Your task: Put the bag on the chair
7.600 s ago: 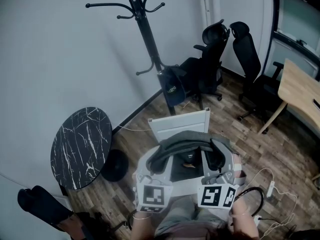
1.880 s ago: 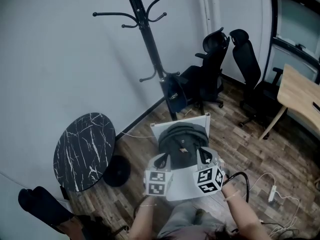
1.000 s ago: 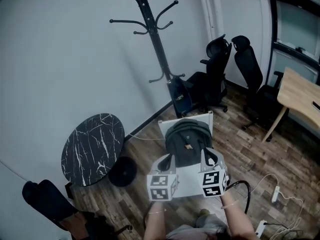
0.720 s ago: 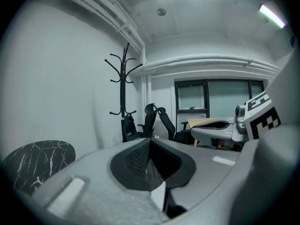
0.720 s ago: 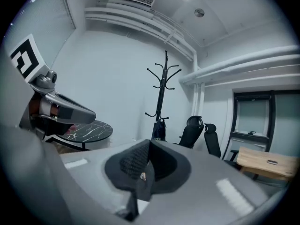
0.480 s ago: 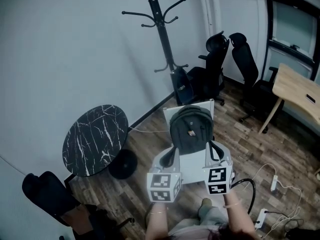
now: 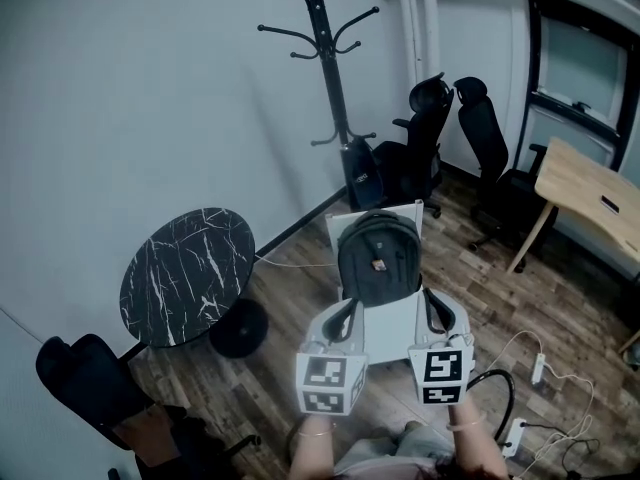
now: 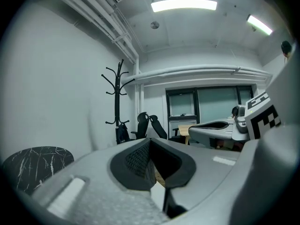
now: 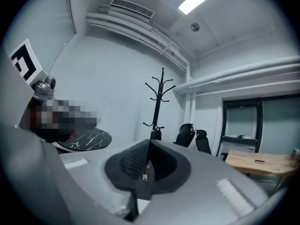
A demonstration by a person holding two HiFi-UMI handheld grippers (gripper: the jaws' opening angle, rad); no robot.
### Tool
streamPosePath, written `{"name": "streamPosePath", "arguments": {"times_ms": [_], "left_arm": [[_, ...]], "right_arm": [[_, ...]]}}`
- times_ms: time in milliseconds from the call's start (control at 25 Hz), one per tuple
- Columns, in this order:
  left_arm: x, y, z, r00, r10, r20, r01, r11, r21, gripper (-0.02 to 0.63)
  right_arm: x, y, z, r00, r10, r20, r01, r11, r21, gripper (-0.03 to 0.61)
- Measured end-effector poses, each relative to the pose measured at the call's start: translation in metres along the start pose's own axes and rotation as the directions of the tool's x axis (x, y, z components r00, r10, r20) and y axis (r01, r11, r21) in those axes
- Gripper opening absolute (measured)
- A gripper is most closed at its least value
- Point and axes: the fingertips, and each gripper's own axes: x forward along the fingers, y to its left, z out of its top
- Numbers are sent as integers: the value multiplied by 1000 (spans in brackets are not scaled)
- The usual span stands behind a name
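A dark grey backpack (image 7: 378, 258) stands upright on the seat of a white chair (image 7: 392, 320), leaning against its backrest. My left gripper (image 7: 346, 314) and right gripper (image 7: 431, 306) hover side by side over the front of the seat, nearer to me than the bag and apart from it. Both are shut with nothing between the pads. In the left gripper view the left gripper (image 8: 150, 142) points level at the far wall. The right gripper (image 9: 149, 144) does the same in its own view. Neither gripper view shows the bag.
A black coat stand (image 7: 335, 78) rises behind the chair, with a dark bag (image 7: 362, 178) at its foot. Two black office chairs (image 7: 428, 138) stand at the back. A round marble table (image 7: 188, 273) is on the left, a wooden desk (image 7: 590, 190) on the right, cables (image 7: 530, 368) on the floor.
Both grippers have drawn back from the bag toward me and risen. The bag stays where it was on the chair.
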Motion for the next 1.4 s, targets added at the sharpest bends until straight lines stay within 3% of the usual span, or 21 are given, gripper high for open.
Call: {"name": "streamPosePath", "arguments": {"times_ms": [960,1400], "left_arm": [[-24,-83,-7,996,82,-24,-82,997,-5,11],[-37,-133,-1,995,94,-27,-92,995,49,11]], "right_arm": [[-74,-47,-9,996,86,38,-85,996,-23,3],[-113,-73,-17,992,109,62,-108,994,-21,3]]}}
